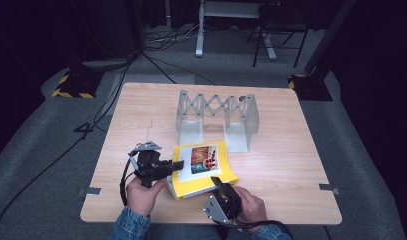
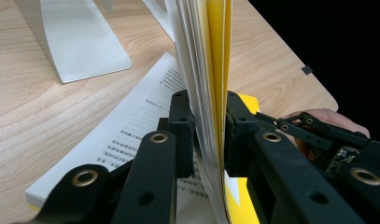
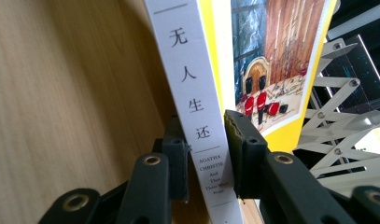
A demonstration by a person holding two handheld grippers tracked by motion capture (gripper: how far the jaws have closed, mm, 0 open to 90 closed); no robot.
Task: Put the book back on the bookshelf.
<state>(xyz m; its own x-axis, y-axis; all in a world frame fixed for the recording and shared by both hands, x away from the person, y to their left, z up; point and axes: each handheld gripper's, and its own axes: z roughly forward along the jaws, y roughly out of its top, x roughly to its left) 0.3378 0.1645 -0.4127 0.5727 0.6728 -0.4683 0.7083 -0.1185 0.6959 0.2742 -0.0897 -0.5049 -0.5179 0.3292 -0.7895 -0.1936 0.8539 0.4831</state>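
Observation:
A yellow paperback book (image 1: pixel 203 167) with a picture on its cover lies near the table's front edge. My left gripper (image 1: pixel 180 165) comes at it from the left. In the left gripper view the left gripper (image 2: pixel 208 121) is shut on the yellow cover and a sheaf of pages (image 2: pixel 201 46), which stand raised off a printed page (image 2: pixel 141 116) lying flat below. My right gripper (image 1: pixel 217 181) meets the book's near right corner. In the right gripper view the right gripper (image 3: pixel 206 140) is shut across the white spine (image 3: pixel 187 70), beside the cover picture (image 3: pixel 271 60).
A grey metal expanding book stand (image 1: pixel 216 117) with scissor links stands just behind the book at mid-table; its base plate (image 2: pixel 75 42) is close to the open page. The light wooden table (image 1: pixel 281 160) has bare room to the right and left. Cables run over the floor beyond.

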